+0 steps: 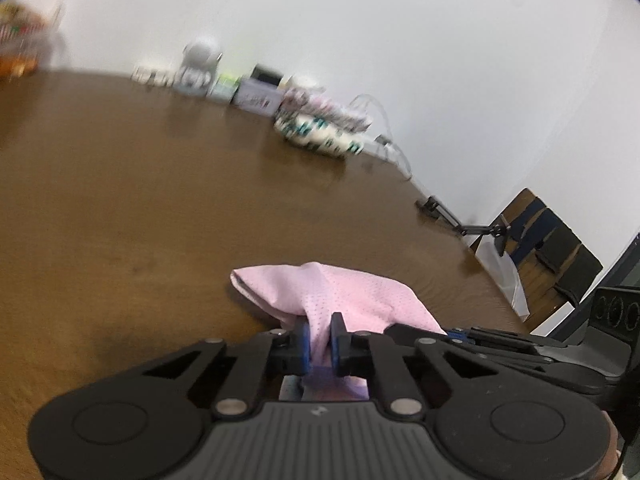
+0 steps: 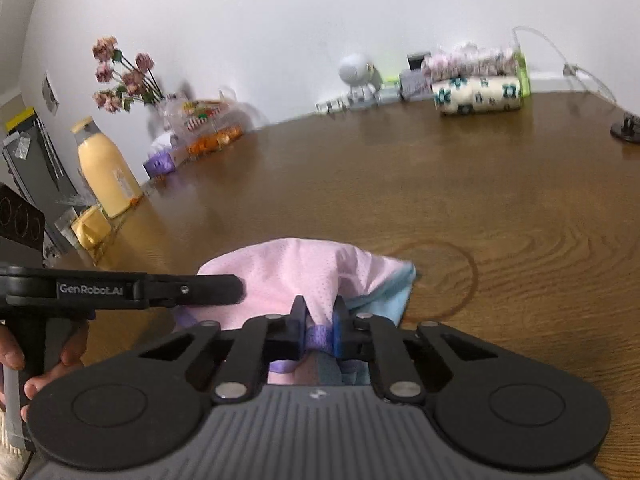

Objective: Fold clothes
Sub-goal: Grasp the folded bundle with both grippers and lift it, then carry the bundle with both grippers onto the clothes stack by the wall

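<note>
A pink mesh garment [image 1: 320, 292] with a light blue part [image 2: 384, 300] and a purple hem [image 2: 318, 336] lies bunched at the near edge of the brown wooden table [image 1: 160, 200]. My left gripper [image 1: 320, 336] is shut on a fold of the pink cloth. My right gripper [image 2: 320, 320] is shut on the garment at the purple hem. The left gripper's side also shows in the right wrist view [image 2: 224, 290], just left of the cloth, with the person's hand on its handle.
Along the far wall stand rolled patterned cloths [image 2: 478, 94], small boxes [image 1: 256, 94], a white round figure [image 2: 354, 68], a cable [image 1: 384, 144], flowers [image 2: 120, 76], snack trays [image 2: 204, 128] and a yellow bottle [image 2: 106, 168]. A black clamp arm [image 1: 460, 220] and a chair [image 1: 552, 248] stand at the right edge.
</note>
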The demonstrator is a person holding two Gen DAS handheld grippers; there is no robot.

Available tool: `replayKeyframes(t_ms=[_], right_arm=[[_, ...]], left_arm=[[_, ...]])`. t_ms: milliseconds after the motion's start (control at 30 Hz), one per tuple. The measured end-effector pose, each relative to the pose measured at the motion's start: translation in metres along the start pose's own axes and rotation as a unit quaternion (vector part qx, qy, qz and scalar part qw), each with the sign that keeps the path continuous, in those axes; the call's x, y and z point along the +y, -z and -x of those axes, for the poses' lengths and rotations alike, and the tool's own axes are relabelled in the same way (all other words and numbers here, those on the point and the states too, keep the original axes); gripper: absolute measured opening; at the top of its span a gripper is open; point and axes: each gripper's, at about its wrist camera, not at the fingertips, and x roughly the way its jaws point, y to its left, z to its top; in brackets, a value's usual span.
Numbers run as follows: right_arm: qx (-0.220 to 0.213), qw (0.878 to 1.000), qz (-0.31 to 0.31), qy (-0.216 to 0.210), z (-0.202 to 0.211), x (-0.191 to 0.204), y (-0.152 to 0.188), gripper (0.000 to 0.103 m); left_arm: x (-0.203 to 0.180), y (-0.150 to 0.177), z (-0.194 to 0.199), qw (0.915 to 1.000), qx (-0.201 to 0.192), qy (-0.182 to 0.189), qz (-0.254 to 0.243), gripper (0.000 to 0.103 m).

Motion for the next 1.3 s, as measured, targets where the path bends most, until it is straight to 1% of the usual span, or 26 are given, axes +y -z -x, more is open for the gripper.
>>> replayKeyframes(t_ms=[167,300,433,500,600,667,767,867,933,1100,1200,1300], right_arm=[[-0.045,0.999,0.019,0.003,0.034,0.009,-0.022,0.011],[-0.065,0.996,0.055,0.020,0.051,0.021,-0.053,0.011],[-0.088,0.991,0.091,0.036,0.064,0.028,-0.099,0.011],[-0.106,0.988,0.104,0.040,0.072,0.025,-0.130,0.011],[-0.137,0.983,0.115,0.045,0.080,0.011,-0.174,0.011],[-0.151,0.981,0.111,0.043,0.080,-0.003,-0.201,0.011],[-0.166,0.977,0.122,0.054,0.070,-0.024,-0.243,0.011],[-0.167,0.975,0.132,0.063,0.049,-0.047,-0.287,0.011],[-0.159,0.976,0.132,0.072,0.026,-0.066,-0.315,0.011],[-0.119,0.981,0.121,0.092,-0.048,-0.120,-0.367,0.011],[-0.093,0.985,0.106,0.101,-0.100,-0.158,-0.382,0.011],[-0.062,0.990,0.075,0.100,-0.156,-0.199,-0.383,0.011]], left_arm=[[-0.028,-0.026,0.021,0.9984,-0.043,0.013,-0.035,0.008],[-0.054,-0.065,0.030,0.9942,-0.068,0.024,-0.080,0.008],[-0.077,-0.114,0.031,0.9889,-0.098,0.034,-0.106,0.008],[-0.087,-0.140,0.026,0.9861,-0.114,0.038,-0.115,0.008],[-0.096,-0.179,0.009,0.9844,-0.126,0.054,-0.111,0.008],[-0.103,-0.204,-0.010,0.9830,-0.133,0.057,-0.113,0.008],[-0.113,-0.242,-0.041,0.9801,-0.147,0.055,-0.122,0.008],[-0.116,-0.275,-0.075,0.9776,-0.156,0.055,-0.130,0.008],[-0.111,-0.298,-0.105,0.9782,-0.157,0.053,-0.125,0.008],[-0.083,-0.344,-0.192,0.9853,-0.132,0.050,-0.097,0.008],[-0.054,-0.357,-0.251,0.9894,-0.117,0.037,-0.077,0.008],[-0.015,-0.351,-0.313,0.9948,-0.086,0.036,-0.041,0.008]])
